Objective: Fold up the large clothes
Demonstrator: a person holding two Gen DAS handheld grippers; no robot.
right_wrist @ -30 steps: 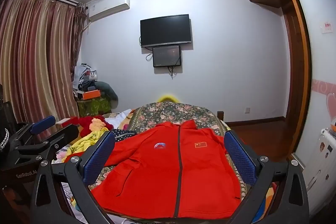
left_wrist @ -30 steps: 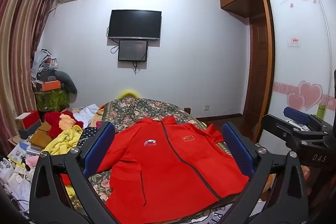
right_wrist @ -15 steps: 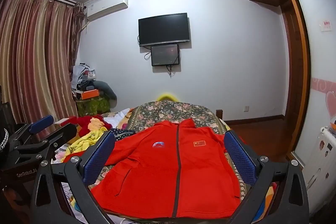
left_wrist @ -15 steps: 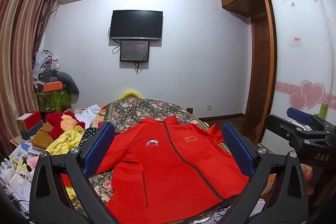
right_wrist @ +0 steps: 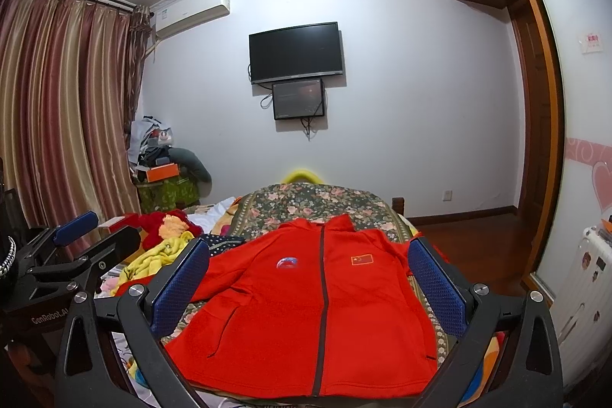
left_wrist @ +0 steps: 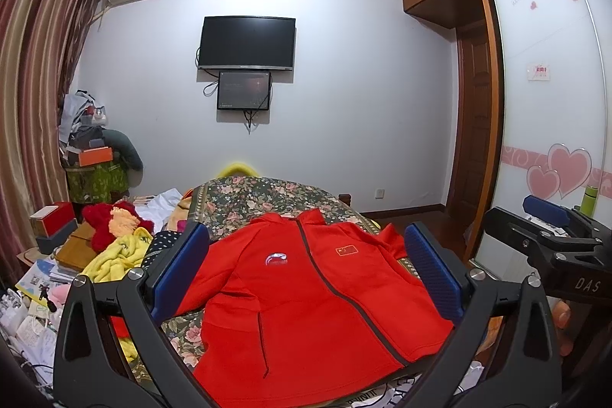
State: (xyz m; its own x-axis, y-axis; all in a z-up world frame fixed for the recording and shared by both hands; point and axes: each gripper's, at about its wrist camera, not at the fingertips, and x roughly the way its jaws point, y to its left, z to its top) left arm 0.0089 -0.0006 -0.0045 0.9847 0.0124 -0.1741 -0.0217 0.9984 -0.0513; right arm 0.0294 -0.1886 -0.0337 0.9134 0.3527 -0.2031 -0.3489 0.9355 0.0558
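A large red zip jacket (left_wrist: 306, 301) lies spread flat, front up, on a floral bedspread (left_wrist: 267, 197); it also shows in the right wrist view (right_wrist: 313, 312). My left gripper (left_wrist: 306, 274) is open and empty, held above the jacket's near hem. My right gripper (right_wrist: 310, 278) is open and empty, also above the hem. The right gripper appears at the right edge of the left wrist view (left_wrist: 550, 236). The left gripper appears at the left edge of the right wrist view (right_wrist: 76, 255).
A heap of yellow, red and white clothes (left_wrist: 122, 239) lies left of the jacket. Boxes and papers (left_wrist: 42, 255) crowd the left side. A wardrobe with heart stickers (left_wrist: 554, 140) stands right. A TV (left_wrist: 248, 43) hangs on the far wall.
Both views shift only slightly; the jacket has not moved and both grippers stay open.
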